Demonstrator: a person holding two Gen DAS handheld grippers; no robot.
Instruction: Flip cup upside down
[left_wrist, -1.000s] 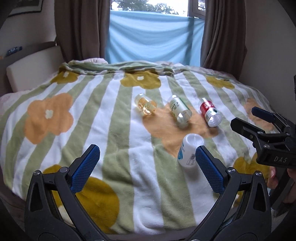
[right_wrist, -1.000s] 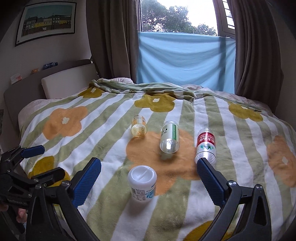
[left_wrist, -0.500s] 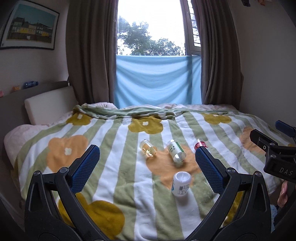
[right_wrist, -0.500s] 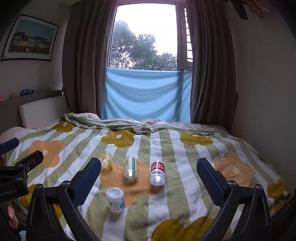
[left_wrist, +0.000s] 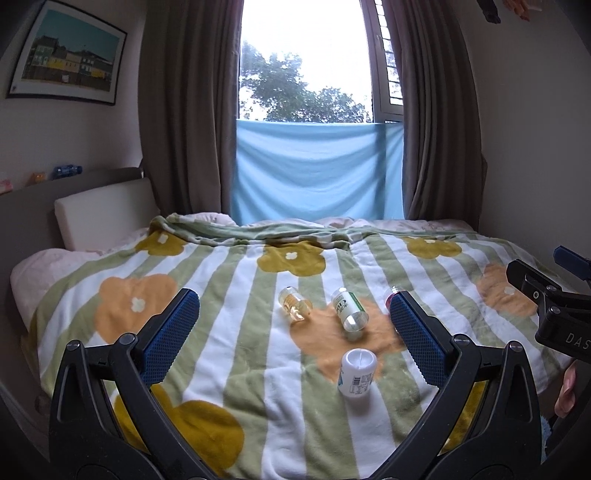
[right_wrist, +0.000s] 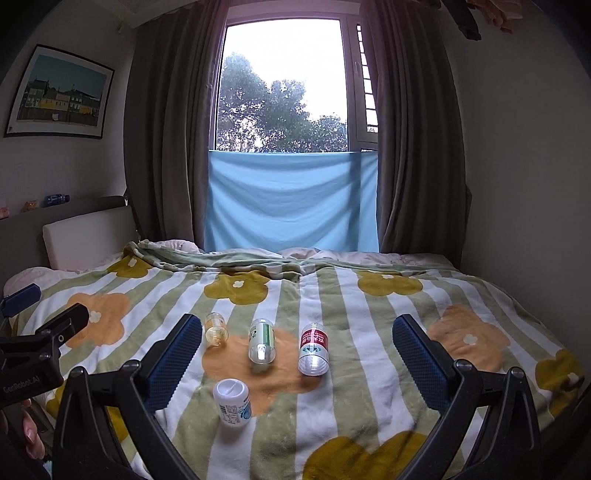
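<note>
Four cups rest on the flowered blanket (left_wrist: 229, 332). A white cup (left_wrist: 357, 373) (right_wrist: 232, 402) with a barcode label stands nearest, closed end up. Behind it three clear cups lie on their sides: a yellowish one (left_wrist: 294, 304) (right_wrist: 216, 329), a green-labelled one (left_wrist: 349, 309) (right_wrist: 262, 341) and a red-labelled one (right_wrist: 313, 349). In the left wrist view the red one is mostly hidden behind a finger. My left gripper (left_wrist: 293, 332) and right gripper (right_wrist: 297, 354) are both open and hold nothing. Both hang short of the cups, near the bed's front edge.
The bed fills the room's middle, with a headboard and white cushion (left_wrist: 99, 214) on the left and a wall on the right. Brown curtains and a blue cloth (right_wrist: 291, 199) cover the window behind. A hand (right_wrist: 33, 439) holds the left gripper's handle.
Both grippers have drawn back from the cups and tipped upward, so more of the window and walls shows. The cups lie where they were.
</note>
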